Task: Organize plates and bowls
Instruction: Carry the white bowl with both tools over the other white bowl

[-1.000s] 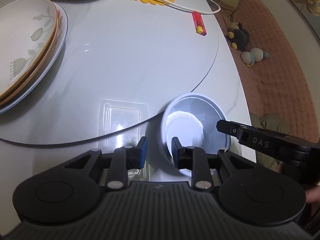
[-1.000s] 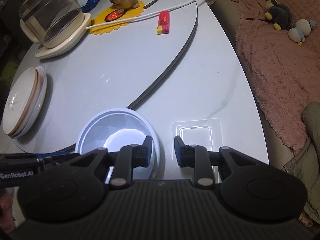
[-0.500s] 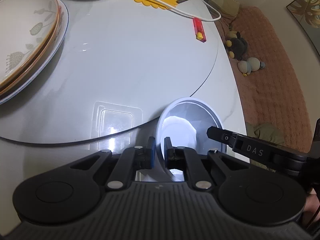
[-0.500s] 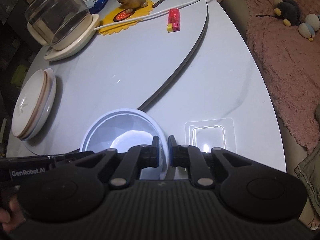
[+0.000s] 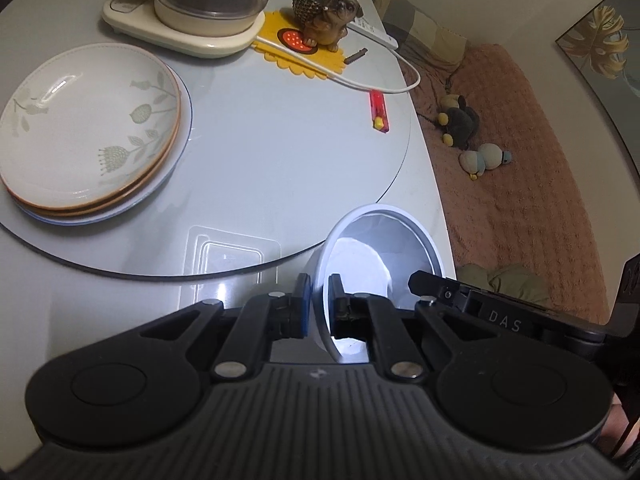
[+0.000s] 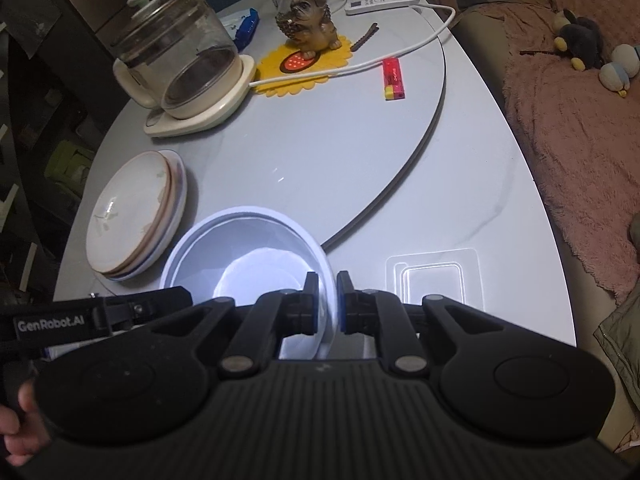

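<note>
A white bowl is held above the table's front edge by both grippers. My left gripper is shut on its left rim. My right gripper is shut on its right rim; the bowl fills the lower middle of the right wrist view. A stack of plates, the top one white with a leaf pattern, sits on the turntable to the left and also shows in the right wrist view.
A glass kettle on a cream base, a dog figurine on a yellow mat, a red lighter, a white cable and a power strip stand at the back. A clear plastic lid lies near the front. A pink sofa runs along the right.
Both grippers closed on the bowl's rim and lifted it off the table. The views rose and now take in the back of the table.
</note>
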A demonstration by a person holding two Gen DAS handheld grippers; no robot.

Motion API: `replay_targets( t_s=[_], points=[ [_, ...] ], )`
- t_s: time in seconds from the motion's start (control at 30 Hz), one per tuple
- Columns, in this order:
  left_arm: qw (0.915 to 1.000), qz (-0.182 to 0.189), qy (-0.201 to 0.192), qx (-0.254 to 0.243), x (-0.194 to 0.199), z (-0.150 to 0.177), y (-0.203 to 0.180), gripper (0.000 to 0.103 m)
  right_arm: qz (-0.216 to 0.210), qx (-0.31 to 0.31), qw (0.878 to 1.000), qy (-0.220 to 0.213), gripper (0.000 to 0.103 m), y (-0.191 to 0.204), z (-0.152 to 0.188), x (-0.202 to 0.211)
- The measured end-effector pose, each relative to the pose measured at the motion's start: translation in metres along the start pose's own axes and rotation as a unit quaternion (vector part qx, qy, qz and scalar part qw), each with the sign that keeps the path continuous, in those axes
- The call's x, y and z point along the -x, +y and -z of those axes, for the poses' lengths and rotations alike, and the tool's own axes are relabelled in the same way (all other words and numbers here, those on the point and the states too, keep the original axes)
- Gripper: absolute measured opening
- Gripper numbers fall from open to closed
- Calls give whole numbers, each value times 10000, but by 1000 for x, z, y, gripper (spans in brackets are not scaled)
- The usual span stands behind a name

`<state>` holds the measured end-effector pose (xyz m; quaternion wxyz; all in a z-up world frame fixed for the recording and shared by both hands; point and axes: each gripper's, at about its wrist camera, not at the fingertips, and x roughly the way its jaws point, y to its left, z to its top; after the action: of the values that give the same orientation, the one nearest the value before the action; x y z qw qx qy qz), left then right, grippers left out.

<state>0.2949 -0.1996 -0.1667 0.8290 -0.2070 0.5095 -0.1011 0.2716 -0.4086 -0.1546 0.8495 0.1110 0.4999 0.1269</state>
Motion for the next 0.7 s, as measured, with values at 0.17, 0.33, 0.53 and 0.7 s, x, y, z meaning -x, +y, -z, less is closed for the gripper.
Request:
replay_targets(
  t_s=[0.17, 0.33, 0.53, 0.7],
  points=[
    [9999, 100, -105, 61, 41, 7, 9, 11, -15, -87, 9999, -93, 12, 22, 10, 22],
    [9998, 203, -71, -1, 78, 15, 19, 11, 21, -95, 9996, -248, 12, 46, 20, 44],
    [9992, 282, -244, -131, 118, 23, 34, 11, 19, -202, 9988, -442, 12, 75, 32, 64],
    [9986, 314, -401, -143, 146, 28, 53, 11, -44, -254, 9983, -529, 12, 100, 40, 73]
  ],
)
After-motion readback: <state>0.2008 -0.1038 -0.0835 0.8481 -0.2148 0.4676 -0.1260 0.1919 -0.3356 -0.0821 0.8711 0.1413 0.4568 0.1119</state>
